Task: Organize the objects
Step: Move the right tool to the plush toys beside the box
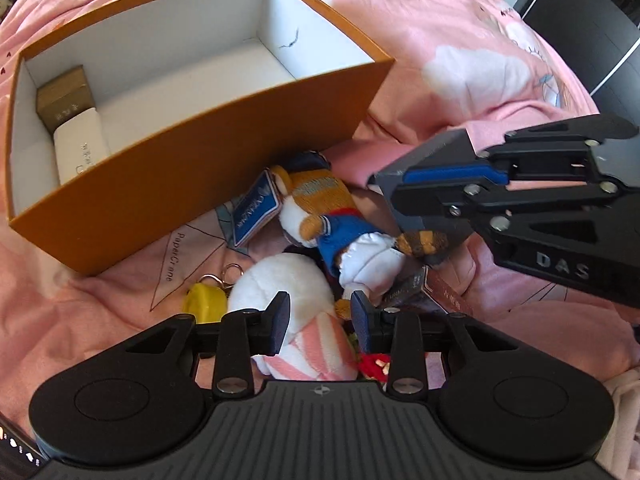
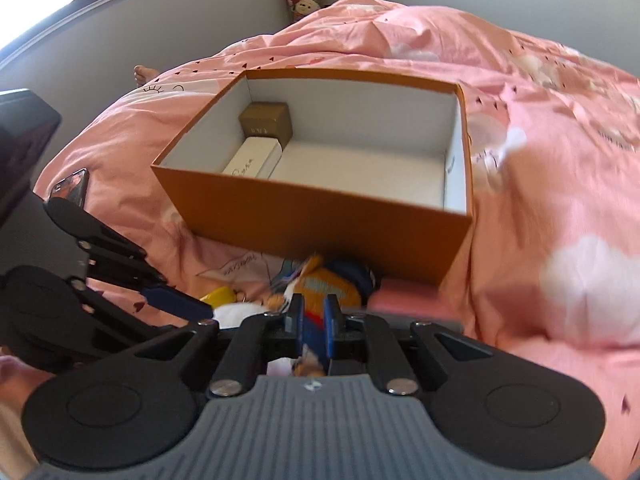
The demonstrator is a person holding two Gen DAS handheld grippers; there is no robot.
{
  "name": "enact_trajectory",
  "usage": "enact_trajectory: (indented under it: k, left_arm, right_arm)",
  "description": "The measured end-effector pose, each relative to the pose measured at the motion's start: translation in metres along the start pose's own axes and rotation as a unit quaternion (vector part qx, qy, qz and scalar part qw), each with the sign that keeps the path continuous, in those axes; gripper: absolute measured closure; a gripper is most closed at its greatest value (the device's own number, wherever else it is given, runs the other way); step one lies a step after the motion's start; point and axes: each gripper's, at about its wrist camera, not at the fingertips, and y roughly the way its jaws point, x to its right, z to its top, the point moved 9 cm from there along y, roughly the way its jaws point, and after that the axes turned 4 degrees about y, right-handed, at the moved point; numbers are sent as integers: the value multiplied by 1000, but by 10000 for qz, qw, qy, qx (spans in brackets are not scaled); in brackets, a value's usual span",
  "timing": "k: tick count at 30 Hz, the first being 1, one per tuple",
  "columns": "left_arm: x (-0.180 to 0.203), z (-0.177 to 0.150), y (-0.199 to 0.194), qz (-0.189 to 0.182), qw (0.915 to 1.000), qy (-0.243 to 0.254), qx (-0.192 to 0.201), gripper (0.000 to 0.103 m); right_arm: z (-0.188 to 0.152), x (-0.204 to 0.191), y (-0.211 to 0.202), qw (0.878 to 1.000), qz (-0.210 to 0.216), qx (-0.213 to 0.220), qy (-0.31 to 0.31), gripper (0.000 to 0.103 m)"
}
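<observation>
Pink quilt (image 2: pixel 540 184) covers the bed, printed with white clouds. On it sits an orange box (image 1: pixel 192 184), open, white inside. In one end of the box: a gold carton (image 2: pixel 267 122) against the wall, a white carton (image 2: pixel 252 162) lying just in front of it and touching it. The rest of the box floor is bare.

Against the box's near wall — a heap of small things on the quilt. A plush bear (image 1: pixel 328 216) in a knitted orange top and blue jacket lies on top, a blue tag (image 1: pixel 256 210) beside its head. Below it a white plush (image 1: pixel 288 284) with pink stripes, and a yellow keyring (image 1: pixel 204 300) just to the side of that. A dark flat packet (image 1: pixel 416 284) lies under the bear's legs.

Left gripper (image 1: pixel 320 320) hangs over the heap, pointing steeply down, fingers apart; the white plush shows between them, but I cannot tell whether they touch it.

Right gripper (image 2: pixel 314 326) comes in from the side. Fingers nearly together. From its own camera the bear's blue-and-orange cloth fills the narrow gap — clamped on the bear, it looks. From the left camera a grey box (image 1: pixel 424 184) hides the tips.

A phone (image 2: pixel 74 188) lies near the bed's edge.
</observation>
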Motion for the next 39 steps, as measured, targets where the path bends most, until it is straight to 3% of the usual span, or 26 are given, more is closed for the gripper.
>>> enact_trajectory:
  k: [9, 12, 14, 20, 23, 27, 35, 39]
  left_arm:
    - [7, 5, 21, 352, 9973, 299, -566, 57]
    - [9, 4, 29, 615, 9910, 700, -962, 43]
    - [9, 0, 37, 676, 9856, 965, -1213, 39]
    - [14, 2, 48, 746, 9790, 1212, -1457, 36]
    - [16, -2, 53, 878, 9771, 1278, -1461, 33]
    - [11, -7, 48, 809, 9807, 1173, -1337, 34]
    - [-15, -23, 16, 434, 9949, 481, -773, 42]
    - [-29, -35, 0, 325, 9980, 81, -534, 46]
  right_arm:
    - [-19, 12, -13, 9996, -47, -35, 262, 91]
    - [-19, 15, -16, 9995, -6, 18, 307, 87]
    - [-19, 16, -18, 9994, 6, 74, 330, 81]
    - [-22, 22, -19, 9992, 47, 111, 386, 80]
    - [-22, 19, -16, 9994, 128, 68, 315, 80]
    - [-19, 11, -11, 9999, 157, -2, 21, 78]
    - [-12, -15, 4, 9975, 300, -224, -601, 69]
    - [-10, -26, 22, 9958, 159, -450, -781, 63]
